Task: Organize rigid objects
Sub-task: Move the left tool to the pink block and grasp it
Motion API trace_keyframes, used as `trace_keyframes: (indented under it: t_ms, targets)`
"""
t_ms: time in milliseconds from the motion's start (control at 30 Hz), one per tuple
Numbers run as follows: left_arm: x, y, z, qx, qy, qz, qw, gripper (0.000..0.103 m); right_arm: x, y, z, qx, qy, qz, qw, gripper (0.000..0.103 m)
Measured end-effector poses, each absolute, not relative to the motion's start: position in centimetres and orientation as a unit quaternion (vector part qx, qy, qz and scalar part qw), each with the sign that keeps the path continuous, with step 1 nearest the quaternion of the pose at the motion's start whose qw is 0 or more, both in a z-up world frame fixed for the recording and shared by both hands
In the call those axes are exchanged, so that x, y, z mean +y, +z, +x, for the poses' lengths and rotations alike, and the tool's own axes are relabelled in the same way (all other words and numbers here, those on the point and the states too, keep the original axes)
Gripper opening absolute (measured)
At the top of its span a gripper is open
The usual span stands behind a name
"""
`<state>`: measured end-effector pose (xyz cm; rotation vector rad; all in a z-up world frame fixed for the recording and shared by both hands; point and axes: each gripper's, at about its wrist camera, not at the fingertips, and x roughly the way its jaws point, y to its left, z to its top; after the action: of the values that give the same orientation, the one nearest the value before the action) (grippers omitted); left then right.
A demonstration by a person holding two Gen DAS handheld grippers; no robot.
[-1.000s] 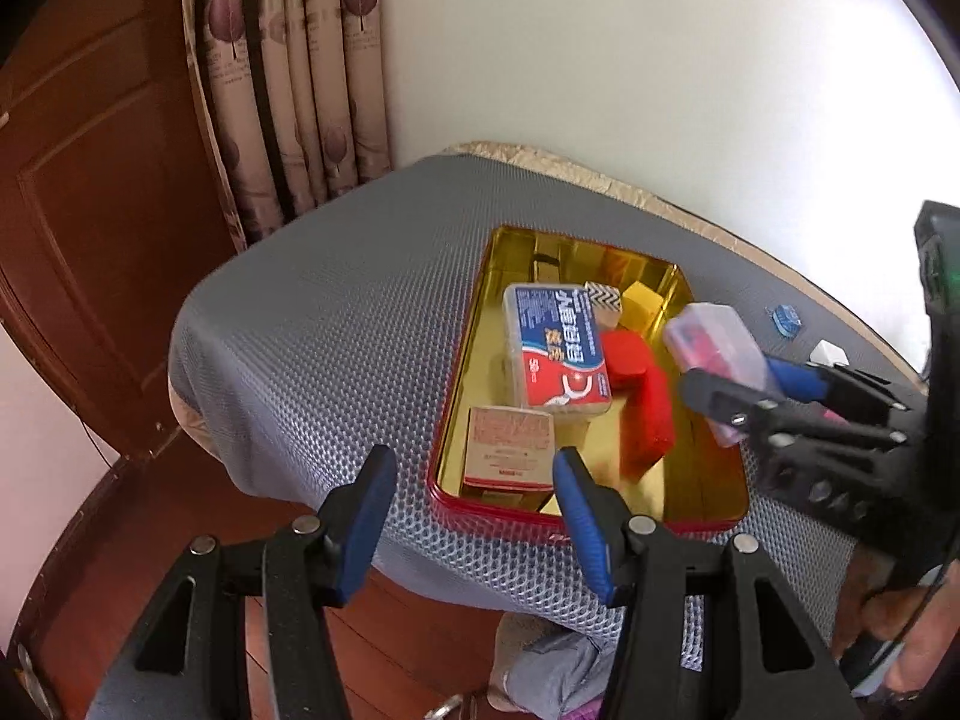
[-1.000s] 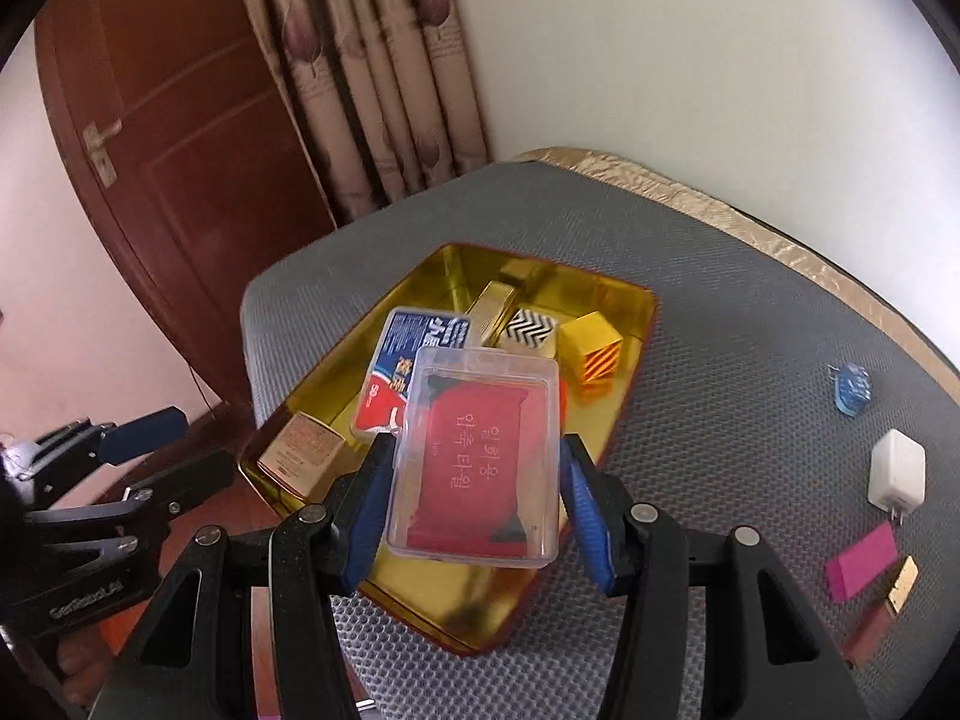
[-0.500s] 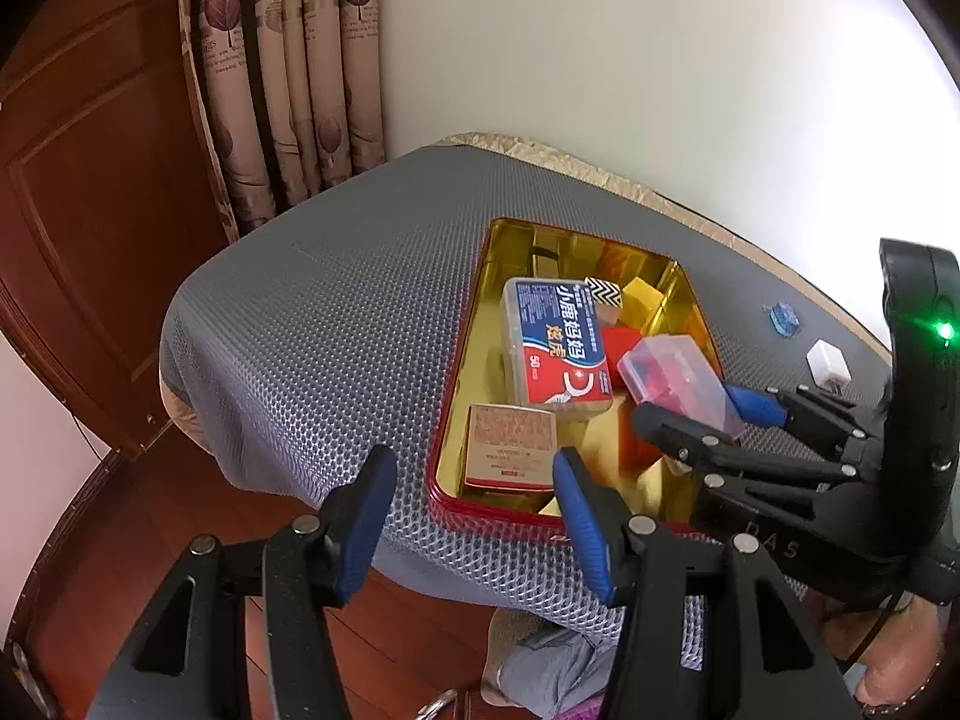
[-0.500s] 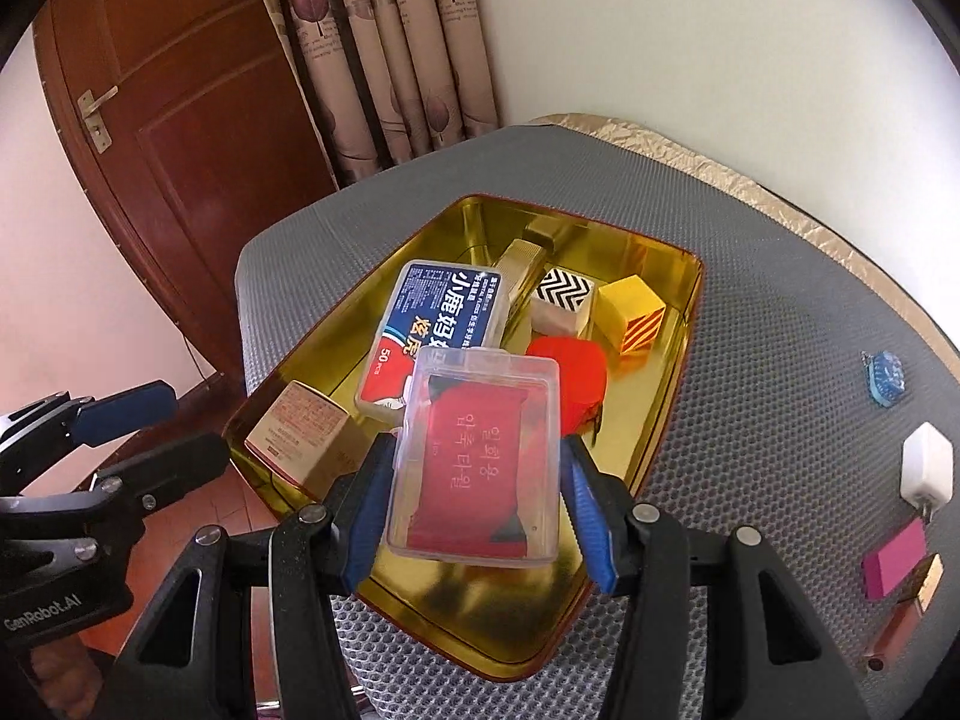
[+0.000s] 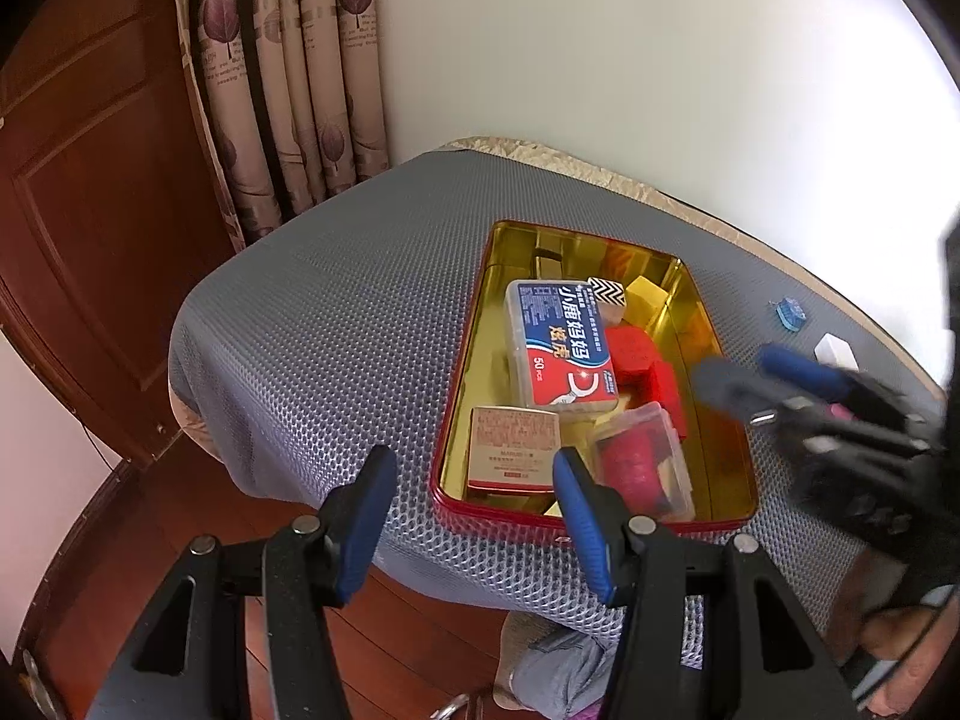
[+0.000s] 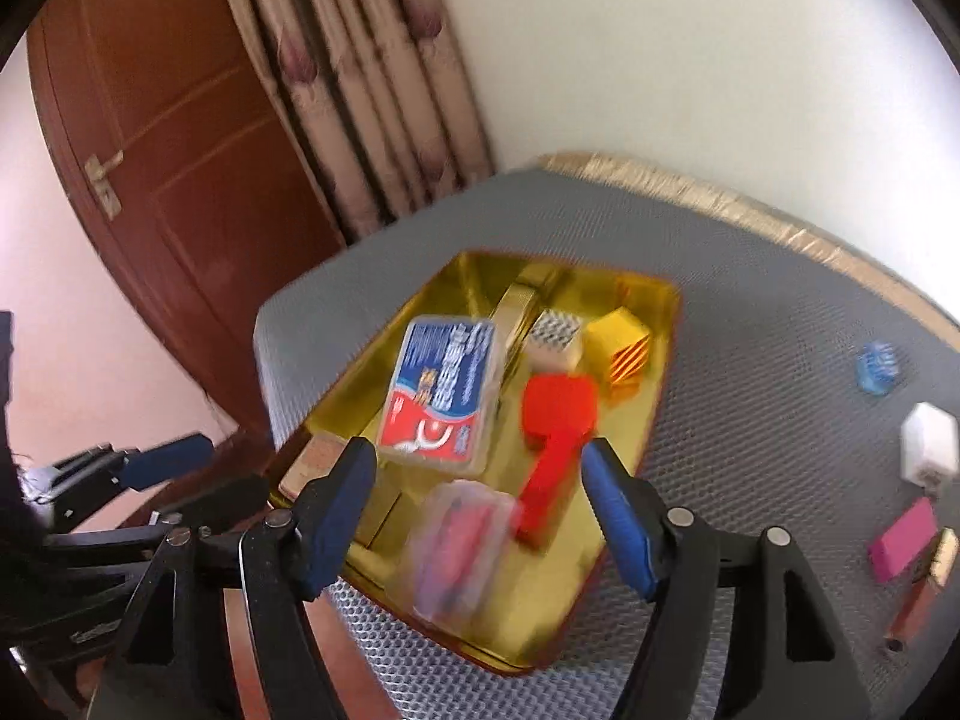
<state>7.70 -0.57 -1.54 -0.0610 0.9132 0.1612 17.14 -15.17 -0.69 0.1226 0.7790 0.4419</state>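
- The clear plastic case (image 6: pixel 459 546) you were carrying has left your right gripper (image 6: pixel 477 504); its jaws have just been opening and now stand wide with nothing pressed between them.
- It lies at 6 o'clock in the gold tin (image 5: pixel 462 396), just beside the floss-pick box (image 5: pixel 561 348) and the red block (image 5: pixel 648 363).
- Your left gripper (image 5: pixel 474 516) hangs half open and empty off the tin's near rim.
- This placing step looks done; next, swing right toward 3 o'clock for the pink block (image 6: pixel 903 540) or white charger (image 6: pixel 927 441) and line up squarely.

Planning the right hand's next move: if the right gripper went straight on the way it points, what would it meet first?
Probably the clear plastic case, lying blurred in the gold tray between the right gripper's just-opened jaws; depth is unclear.
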Motion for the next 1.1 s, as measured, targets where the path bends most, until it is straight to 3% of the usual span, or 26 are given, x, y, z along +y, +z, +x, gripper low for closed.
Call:
trace_keyframes:
  t_ms: [167,467,500,767,1100]
  targets:
    - [-1.8,-1.1,7.2,0.424,0.067,-0.002,0.903,0.055,-22.8,-1.8,12.8,0.356,0.077,0.030,0.931,0.075]
    - [-8.7,0.2,5.3,0.401,-0.067,0.079,0.910,0.055,-39.3,-7.7,5.9,0.447,-0.179,-0.049,0.875,0.078]
    - [-9.8,0.3,5.5,0.406,-0.090,0.084,0.906,0.055,-40.8,-8.1,5.4,0.457,-0.187,-0.038,0.869,0.084]
    - [-19.4,0.0,11.5,0.452,-0.248,0.110,0.850,0.056,-45.4,-8.8,3.9,0.451,-0.191,0.079,0.868,0.092]
    - [-28.2,-4.7,18.4,0.490,-0.284,0.190,0.802,0.056,-47.1,-8.3,2.1,0.412,-0.161,0.132,0.887,0.096]
